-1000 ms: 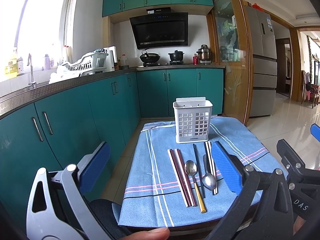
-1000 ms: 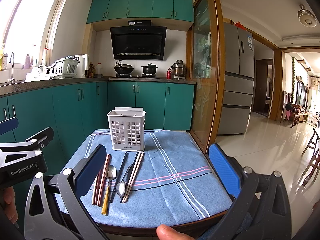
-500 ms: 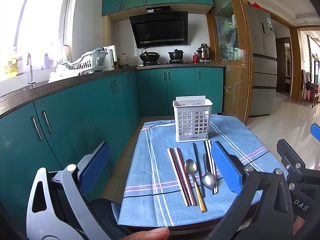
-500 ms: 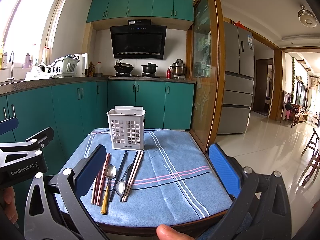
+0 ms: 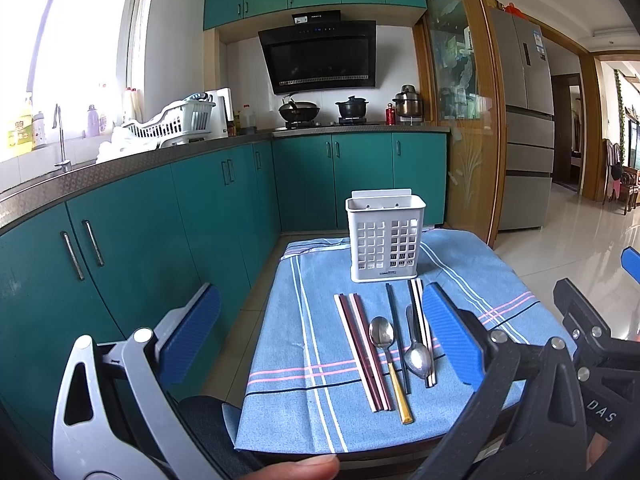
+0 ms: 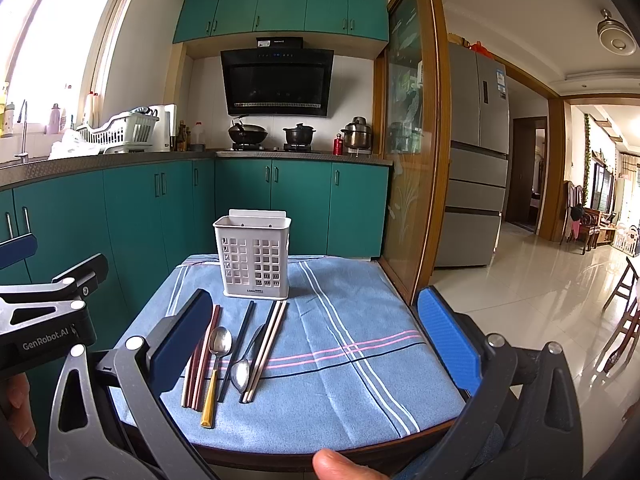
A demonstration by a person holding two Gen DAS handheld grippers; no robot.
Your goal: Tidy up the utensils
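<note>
White slotted utensil holder (image 5: 385,239) far on blue striped cloth (image 5: 288,380), 2 spoons (image 5: 382,334) and chopsticks (image 5: 362,352) lying near it, left gripper (image 5: 316,344) jaws wide apart, teal cabinets (image 5: 132,240) left

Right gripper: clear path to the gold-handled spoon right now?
Probably yes. The right gripper is open and empty, and the gold-handled spoon lies flat on the blue cloth with nothing above it. The reddish chopsticks lie close beside it, crowding a finger.

Chopsticks (image 5: 362,350) and spoons (image 5: 389,362) lie flat before the upright white caddy (image 5: 383,236) (empty)
</note>
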